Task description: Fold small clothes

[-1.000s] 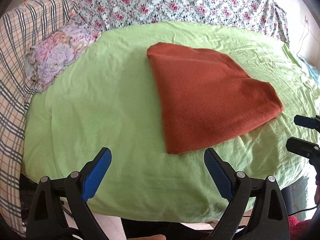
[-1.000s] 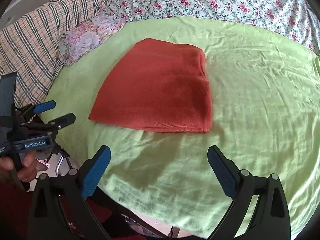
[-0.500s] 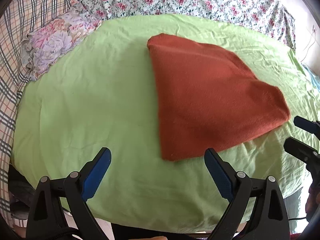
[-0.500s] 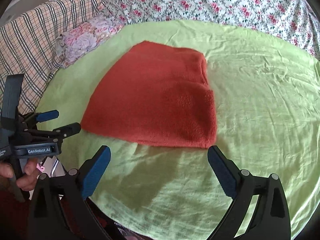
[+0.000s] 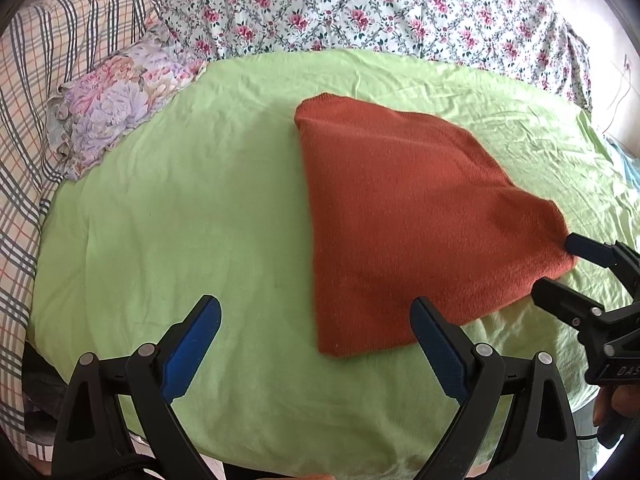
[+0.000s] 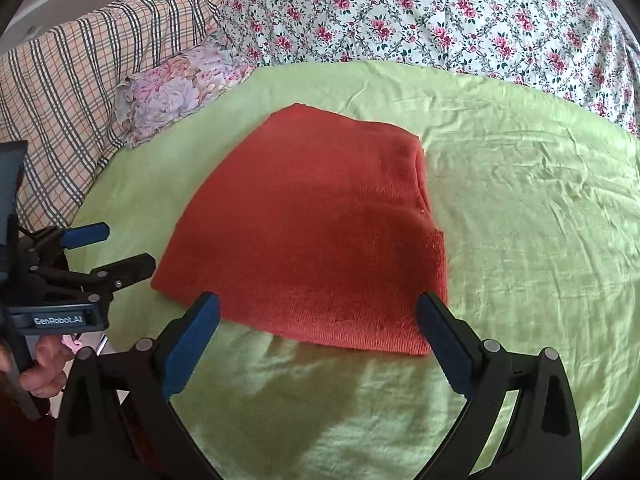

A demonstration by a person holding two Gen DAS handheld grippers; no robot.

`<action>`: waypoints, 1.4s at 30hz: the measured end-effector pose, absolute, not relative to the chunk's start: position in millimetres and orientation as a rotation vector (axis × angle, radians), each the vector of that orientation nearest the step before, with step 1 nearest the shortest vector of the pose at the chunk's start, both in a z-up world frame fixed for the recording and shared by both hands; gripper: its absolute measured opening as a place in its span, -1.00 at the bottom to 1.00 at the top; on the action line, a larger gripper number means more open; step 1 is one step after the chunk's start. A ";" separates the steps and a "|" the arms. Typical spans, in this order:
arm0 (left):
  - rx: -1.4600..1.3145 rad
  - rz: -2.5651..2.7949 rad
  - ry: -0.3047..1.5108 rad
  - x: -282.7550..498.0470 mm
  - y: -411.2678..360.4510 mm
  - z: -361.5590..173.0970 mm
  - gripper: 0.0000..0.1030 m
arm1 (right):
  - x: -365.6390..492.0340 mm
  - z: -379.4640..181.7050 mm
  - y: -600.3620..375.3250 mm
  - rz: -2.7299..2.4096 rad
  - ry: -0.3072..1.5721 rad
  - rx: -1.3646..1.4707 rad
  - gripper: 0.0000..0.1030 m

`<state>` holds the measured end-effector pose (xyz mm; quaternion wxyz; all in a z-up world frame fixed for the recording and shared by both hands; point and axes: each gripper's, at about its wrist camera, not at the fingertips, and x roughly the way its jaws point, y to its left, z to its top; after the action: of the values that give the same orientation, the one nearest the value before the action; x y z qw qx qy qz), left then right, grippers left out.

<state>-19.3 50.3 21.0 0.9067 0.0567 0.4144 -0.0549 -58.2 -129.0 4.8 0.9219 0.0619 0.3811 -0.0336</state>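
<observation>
At the far left a checked blanket (image 5: 28, 92) lies along the edge of the bed; next to it is a small flowered pillow (image 5: 112, 104), and it touches the green sheet (image 5: 180, 208); behind both, a quilt with pink flowers (image 5: 360, 8) covers the back of the bed.

The left gripper (image 5: 316, 322) is low over the front part of the sheet; its blue fingers (image 5: 192, 344) stand wide apart and hold nothing; the right one of them is just over the near left corner of the cloth. In the right wrist view this same gripper (image 6: 108, 248) is at the left edge, a hand (image 6: 44, 364) holds its handle, and its tips are just beside the left corner of the cloth.

The red cloth (image 5: 408, 232) lies folded and flat on the sheet, right of the middle; its edges look straight, with a thicker fold along its right side (image 6: 428, 216).

The right gripper (image 6: 320, 322) is also wide apart and empty; its tips are over the near edge of the cloth; in the left wrist view it (image 5: 552, 268) is at the cloth's right corner; whether it touches I cannot tell.
</observation>
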 end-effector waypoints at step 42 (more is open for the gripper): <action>0.151 -0.113 0.847 -15.4 42.0 18.3 0.89 | -47.2 -4.4 -133.7 -0.059 0.817 0.139 0.94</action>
<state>-15.4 42.0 18.3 0.9074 0.0734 0.4101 -0.0546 -47.2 -133.7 -4.4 0.9150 0.0676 0.3968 -0.0286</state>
